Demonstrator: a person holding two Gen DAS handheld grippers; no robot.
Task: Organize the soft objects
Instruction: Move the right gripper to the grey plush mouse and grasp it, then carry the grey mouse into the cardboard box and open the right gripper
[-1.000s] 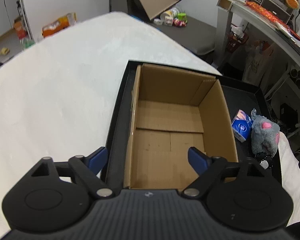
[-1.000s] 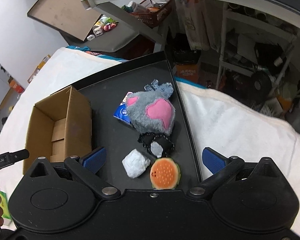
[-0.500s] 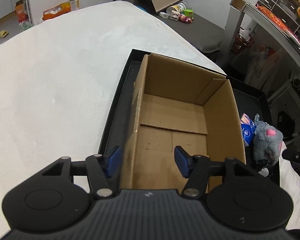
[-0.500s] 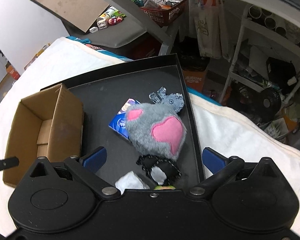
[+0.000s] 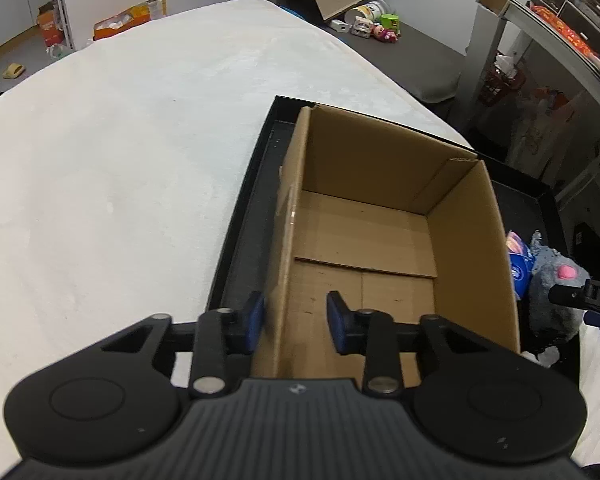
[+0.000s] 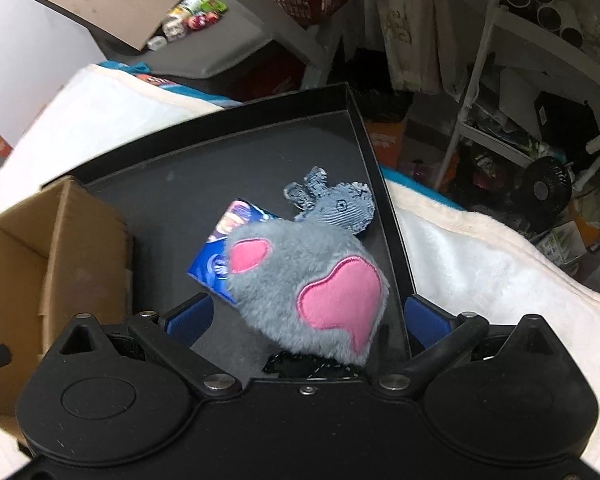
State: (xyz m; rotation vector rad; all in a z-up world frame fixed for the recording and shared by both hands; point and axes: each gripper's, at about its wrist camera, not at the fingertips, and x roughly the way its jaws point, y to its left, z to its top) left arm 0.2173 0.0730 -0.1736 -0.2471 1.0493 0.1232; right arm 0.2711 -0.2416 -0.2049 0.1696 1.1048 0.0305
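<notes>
An open, empty cardboard box (image 5: 380,240) stands in a black tray (image 5: 252,216) on a white blanket. My left gripper (image 5: 296,320) straddles the box's near-left wall and its jaws are closing. The left pad is at the wall's outside, while a gap remains at the inner pad. A grey plush with pink patches (image 6: 300,272) lies in the tray (image 6: 220,152) to the right of the box (image 6: 40,260). My right gripper (image 6: 308,316) is open low over this plush, one blue pad on either side and neither touching. The plush (image 5: 556,292) also shows in the left wrist view.
A blue packet (image 6: 216,264) lies partly under the plush, with a denim toy (image 6: 340,204) behind it and a black-and-white item (image 6: 312,364) at its near side. The white blanket (image 5: 120,160) spreads left of the tray. Shelves and floor clutter lie beyond the bed.
My left jaws have narrowed from wide to close around the box's left wall. My right gripper has moved forward and down over the grey plush; the burger toy and white ball have left its view.
</notes>
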